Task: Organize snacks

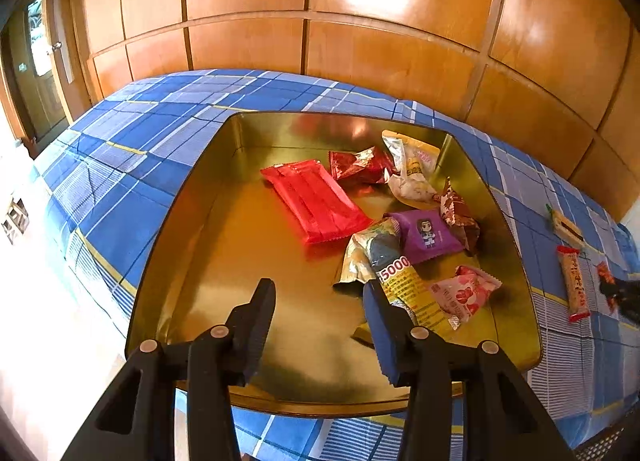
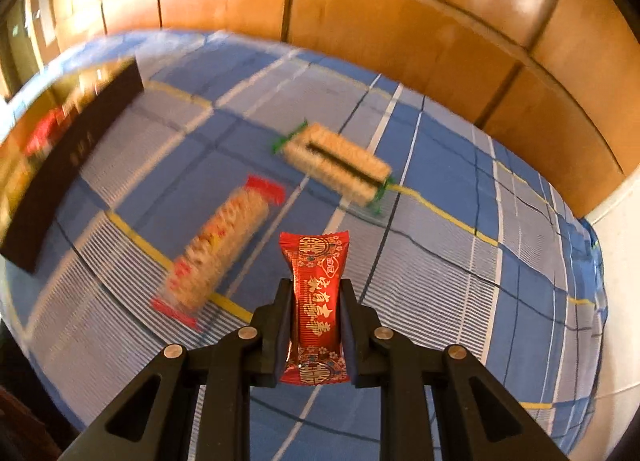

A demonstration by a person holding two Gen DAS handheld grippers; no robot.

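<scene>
**Red Candy Clamped Above the Bed, Tin Half Filled**

The right gripper (image 2: 315,325) was clamped on a red candy packet (image 2: 315,301), its two pads pressed against the packet's narrow middle while the printed ends stuck out past the fingertips and back toward the camera. The packet hung above the blue checked bedspread (image 2: 460,261), apart from it. On the bedspread beyond the fingertips lay a red-ended cracker pack (image 2: 220,245), and farther toward the wooden wall a green-ended cracker pack (image 2: 340,169); both looked blurred.

The left gripper (image 1: 320,301) stood over the near edge of the gold tin (image 1: 180,229), its jaws apart with nothing between them. Inside the tin, toward its right side, lay the gathered snacks: a flat red packet (image 1: 316,201), a dark red wrapper (image 1: 360,167), a purple packet (image 1: 430,235), a pink packet (image 1: 464,297) and a yellow packet (image 1: 404,281) just beside the right fingertip. Whether that fingertip touched the yellow packet could not be told.
</scene>
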